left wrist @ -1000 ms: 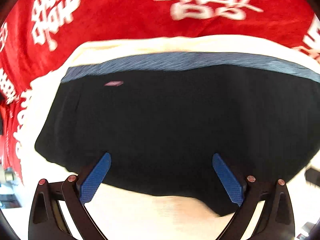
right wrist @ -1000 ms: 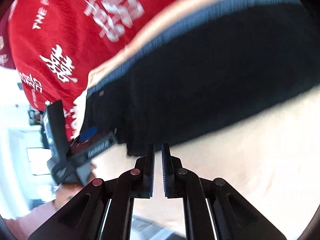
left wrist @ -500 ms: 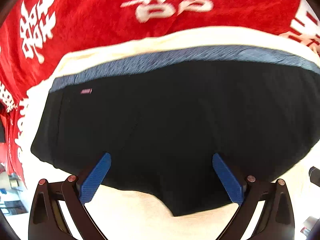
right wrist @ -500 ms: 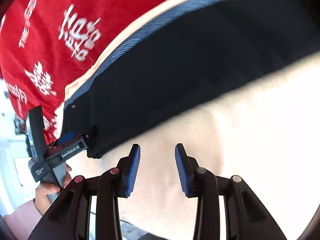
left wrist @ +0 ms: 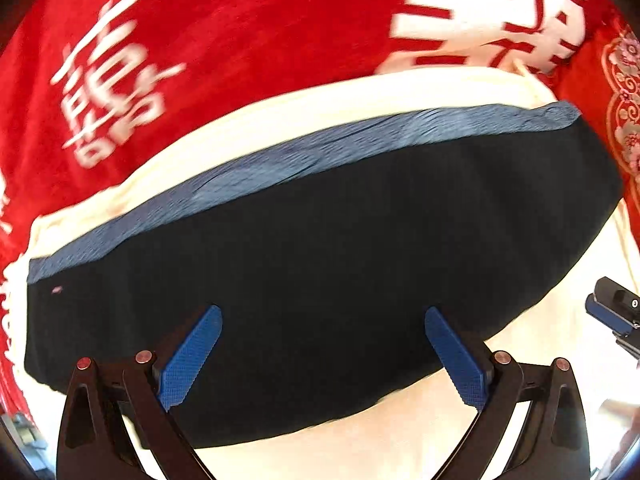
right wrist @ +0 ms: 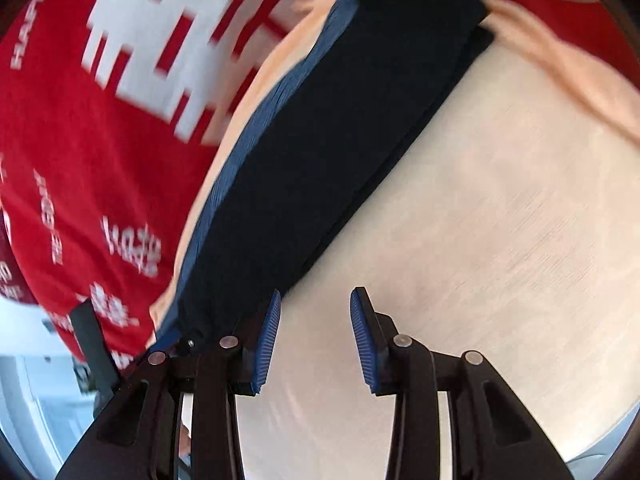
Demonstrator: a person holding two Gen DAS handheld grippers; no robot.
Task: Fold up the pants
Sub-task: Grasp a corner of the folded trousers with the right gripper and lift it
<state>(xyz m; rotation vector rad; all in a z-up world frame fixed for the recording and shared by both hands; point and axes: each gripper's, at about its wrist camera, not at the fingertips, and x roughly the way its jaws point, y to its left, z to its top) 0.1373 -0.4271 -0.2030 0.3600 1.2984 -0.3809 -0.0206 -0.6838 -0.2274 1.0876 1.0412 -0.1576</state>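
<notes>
The black pants (left wrist: pixel 320 248) with a blue-grey waistband (left wrist: pixel 304 152) lie folded flat on a cream cloth (left wrist: pixel 360 440). My left gripper (left wrist: pixel 323 356) is wide open, hovering over the near edge of the pants, holding nothing. In the right wrist view the pants (right wrist: pixel 320 152) run diagonally from upper right to lower left. My right gripper (right wrist: pixel 315 340) is open and empty over the cream cloth (right wrist: pixel 500 220), beside the near edge of the pants. Part of the right gripper shows at the right edge of the left wrist view (left wrist: pixel 616 312).
A red blanket with white characters (left wrist: pixel 200 40) lies beyond the cream cloth and also shows in the right wrist view (right wrist: pixel 80 140). A bright room area shows at the lower left of the right wrist view (right wrist: pixel 24 380).
My right gripper opened from shut and swung right along the pants' near edge. The left view shifted right over the pants; the left jaws stayed wide open.
</notes>
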